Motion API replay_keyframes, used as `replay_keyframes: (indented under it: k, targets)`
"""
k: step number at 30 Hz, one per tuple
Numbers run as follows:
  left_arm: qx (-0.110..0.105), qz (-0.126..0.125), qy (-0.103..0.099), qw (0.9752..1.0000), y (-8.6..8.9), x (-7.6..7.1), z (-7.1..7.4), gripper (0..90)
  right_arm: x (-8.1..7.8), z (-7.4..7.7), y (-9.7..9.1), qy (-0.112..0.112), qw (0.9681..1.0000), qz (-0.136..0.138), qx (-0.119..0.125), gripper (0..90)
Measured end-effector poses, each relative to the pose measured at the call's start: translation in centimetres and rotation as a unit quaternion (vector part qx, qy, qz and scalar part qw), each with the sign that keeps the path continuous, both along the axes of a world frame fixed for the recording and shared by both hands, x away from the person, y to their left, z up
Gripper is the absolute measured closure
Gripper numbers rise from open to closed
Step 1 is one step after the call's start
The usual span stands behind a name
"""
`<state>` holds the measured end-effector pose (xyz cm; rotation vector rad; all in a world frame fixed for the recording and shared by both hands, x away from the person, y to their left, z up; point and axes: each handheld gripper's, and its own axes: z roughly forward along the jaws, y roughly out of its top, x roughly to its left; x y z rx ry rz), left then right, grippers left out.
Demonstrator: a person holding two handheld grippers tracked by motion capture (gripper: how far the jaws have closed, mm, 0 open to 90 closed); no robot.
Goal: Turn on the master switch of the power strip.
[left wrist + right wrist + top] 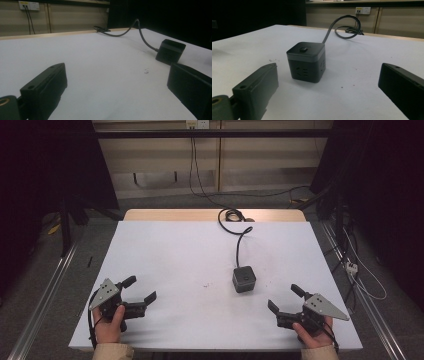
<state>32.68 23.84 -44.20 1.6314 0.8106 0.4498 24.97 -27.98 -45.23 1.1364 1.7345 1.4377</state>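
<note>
The white table (165,250) lies bare across its whole left half and along the bottom edge of the high view, so either gripper can pass there freely. One obstacle stands right of centre: a black cube (244,279) with sockets on its sides. Its cord (239,245) runs from it toward the top edge of the table, where it coils, barring a low sweep through the upper middle. Right of the cube the surface is bare again. A few small specks (205,285) lie left of the cube, flat on the table.
</note>
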Motion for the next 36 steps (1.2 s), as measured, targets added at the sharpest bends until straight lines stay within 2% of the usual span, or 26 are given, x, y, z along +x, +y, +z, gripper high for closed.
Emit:
replay_keyframes:
  k: [3, 26, 36]
  targets:
    - [0.006, 0.0, -0.002, 1.0, 0.0, -0.1, 0.0, 2.5, 0.1, 0.1, 0.1, 0.0, 1.0, -0.001, 0.002, 2.6]
    - [-0.008, 0.001, -0.01, 0.9999, 0.4, -0.6, 0.5, 2.4, 1.8, 1.0, 1.4, -0.002, 0.9998, 0.019, -0.009, 5.4]
    - [-0.01, -0.008, -0.014, 0.9998, 0.1, -0.7, 0.8, 2.3, 2.7, 1.3, 2.1, 0.003, 0.9993, 0.036, -0.01, 7.6]
